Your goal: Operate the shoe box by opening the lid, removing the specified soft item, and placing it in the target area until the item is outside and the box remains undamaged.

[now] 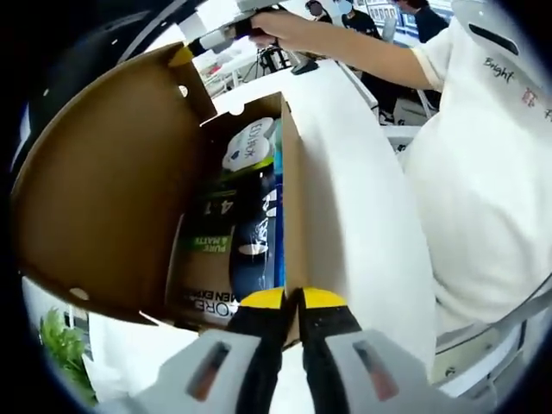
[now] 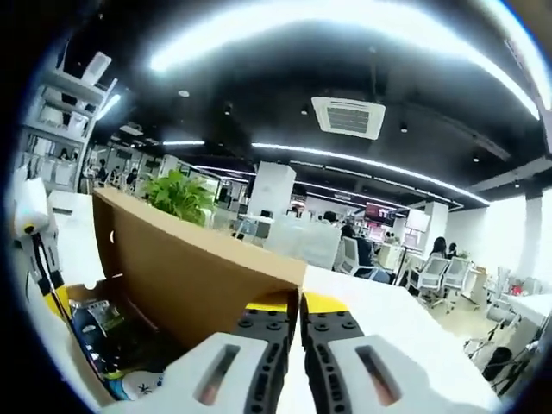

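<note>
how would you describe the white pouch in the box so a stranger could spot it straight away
Find the open brown cardboard shoe box on the white table, lid flap raised. Look into the end farthest from the left gripper: the white pouch lies there. Its neighbours are dark blue and green packs; it alone is white, with dark lettering.

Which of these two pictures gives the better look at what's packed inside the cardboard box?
The left gripper view: it looks down into the open shoe box, where the packaged items lie with labels partly readable. The right gripper view sees mostly the raised lid, with a dim corner of the contents at lower left.
</note>
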### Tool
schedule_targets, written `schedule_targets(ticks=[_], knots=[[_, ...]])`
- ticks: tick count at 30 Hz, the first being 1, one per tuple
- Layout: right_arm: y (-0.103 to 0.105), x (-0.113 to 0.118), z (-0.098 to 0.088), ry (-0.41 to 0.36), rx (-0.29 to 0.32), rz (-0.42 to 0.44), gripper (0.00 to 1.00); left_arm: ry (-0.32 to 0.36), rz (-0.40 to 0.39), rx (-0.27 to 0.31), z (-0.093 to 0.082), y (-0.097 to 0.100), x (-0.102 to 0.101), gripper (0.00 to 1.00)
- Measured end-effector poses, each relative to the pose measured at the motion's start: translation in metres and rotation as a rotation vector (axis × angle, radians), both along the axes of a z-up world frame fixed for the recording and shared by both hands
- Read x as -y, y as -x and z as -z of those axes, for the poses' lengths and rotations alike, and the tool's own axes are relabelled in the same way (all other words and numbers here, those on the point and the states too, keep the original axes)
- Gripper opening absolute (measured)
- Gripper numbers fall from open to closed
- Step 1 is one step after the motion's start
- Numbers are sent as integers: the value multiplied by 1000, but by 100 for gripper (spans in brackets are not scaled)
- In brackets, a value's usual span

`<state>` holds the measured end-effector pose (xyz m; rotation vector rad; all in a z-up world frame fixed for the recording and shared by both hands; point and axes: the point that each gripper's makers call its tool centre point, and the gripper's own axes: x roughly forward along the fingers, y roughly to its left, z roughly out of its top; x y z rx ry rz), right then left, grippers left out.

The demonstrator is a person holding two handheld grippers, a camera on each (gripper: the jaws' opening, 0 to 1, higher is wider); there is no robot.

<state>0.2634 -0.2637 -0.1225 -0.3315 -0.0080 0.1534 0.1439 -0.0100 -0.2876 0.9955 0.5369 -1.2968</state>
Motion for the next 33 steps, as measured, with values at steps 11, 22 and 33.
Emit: schedule_targets(ticks=[11,22,33], knots=[[-15,-1,-4,-147,69,6,0,0,1,6,0,1,0,4],[-29,-1,-4,-161,58,22,0,17,-1,6,0,-1,0,5],[-47,-1,-2,-284,69,-6,0,14,-7,14,0,-1,0,5]])
